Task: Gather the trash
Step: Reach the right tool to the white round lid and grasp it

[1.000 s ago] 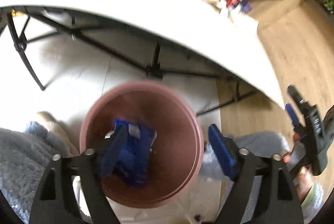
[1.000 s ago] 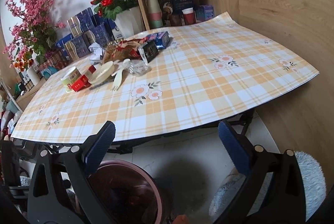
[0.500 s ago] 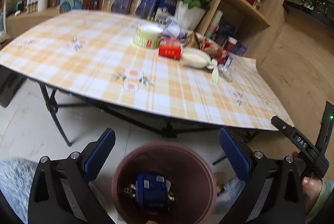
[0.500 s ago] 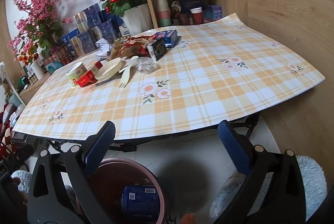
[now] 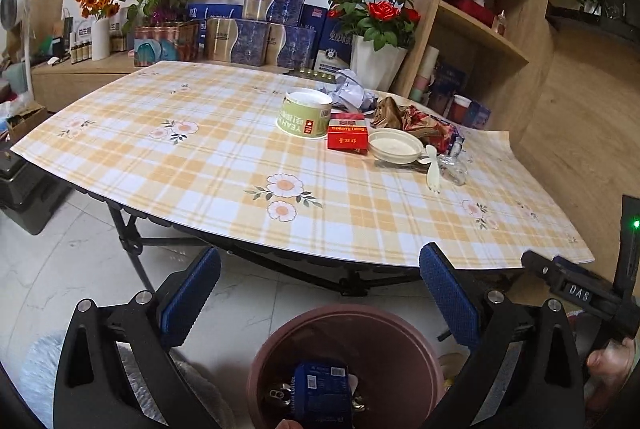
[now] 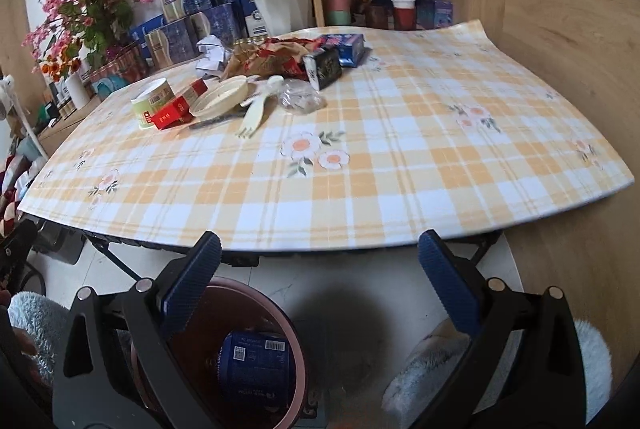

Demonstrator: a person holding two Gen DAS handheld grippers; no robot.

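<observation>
The left gripper [image 5: 320, 293] and the right gripper [image 6: 320, 277] both stand released and empty. Below the jaws the bin [image 5: 400, 325] holds a blue packet [image 5: 324, 389]. Beyond them the table edge [image 5: 360, 257], then the trash pile [image 6: 256, 85].

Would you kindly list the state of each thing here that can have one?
left gripper: open, empty
right gripper: open, empty
bin: upright, partly filled
blue box: inside the bin
green tub: upright, on the table
red carton: lying flat, closed
</observation>
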